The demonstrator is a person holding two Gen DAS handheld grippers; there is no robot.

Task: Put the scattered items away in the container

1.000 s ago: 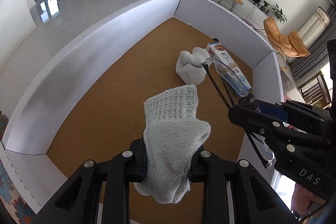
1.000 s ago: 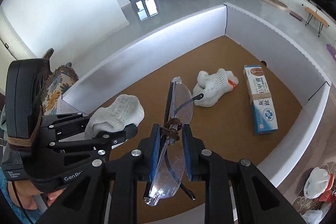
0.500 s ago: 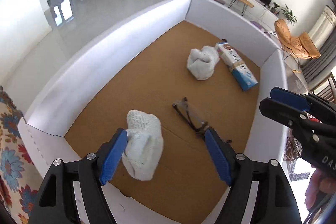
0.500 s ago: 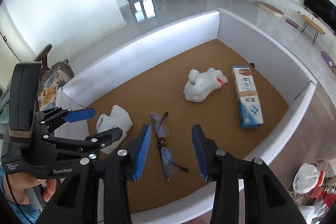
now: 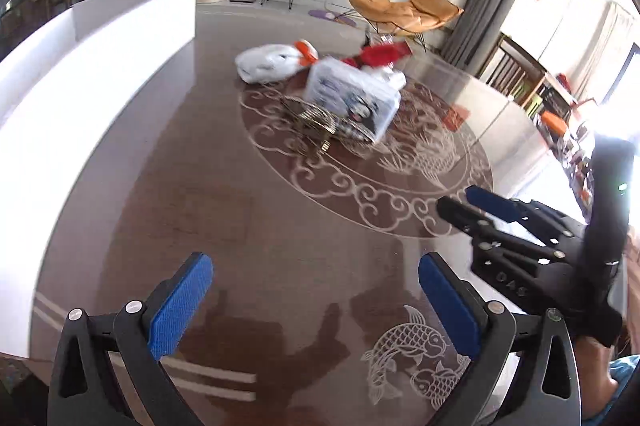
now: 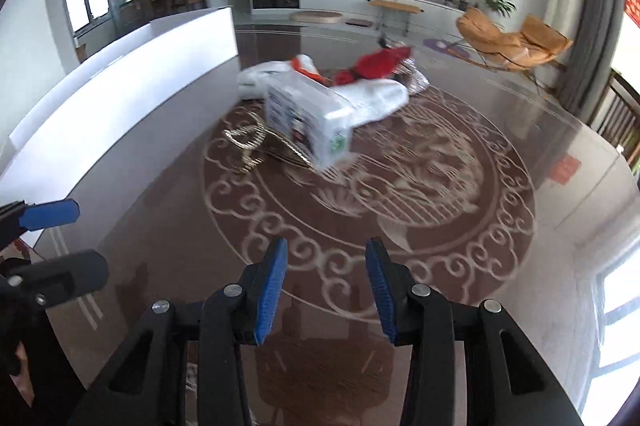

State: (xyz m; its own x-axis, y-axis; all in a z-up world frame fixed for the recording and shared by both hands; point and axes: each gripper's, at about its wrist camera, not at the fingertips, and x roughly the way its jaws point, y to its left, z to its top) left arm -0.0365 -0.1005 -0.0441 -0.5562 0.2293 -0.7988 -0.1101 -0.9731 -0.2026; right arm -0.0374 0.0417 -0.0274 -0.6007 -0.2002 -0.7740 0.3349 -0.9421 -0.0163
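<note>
Both views are motion-blurred. A pile lies mid-table on the dark patterned glass: a white glove with an orange cuff, a clear-wrapped white box, a red item and a gold wire piece. The white-walled container stands to the left. My left gripper hovers short of the pile, jaws opening wide and empty. My right gripper is beside it, open and empty.
The round table's edge curves along the right. A small red sticker lies on the glass near it. A white soft pack sits behind the box. A hand holds the right gripper at lower right.
The left gripper let go of the white sock and the right let go of the glasses inside the container. Both then swung out over the dark table, and the left jaws spread wider.
</note>
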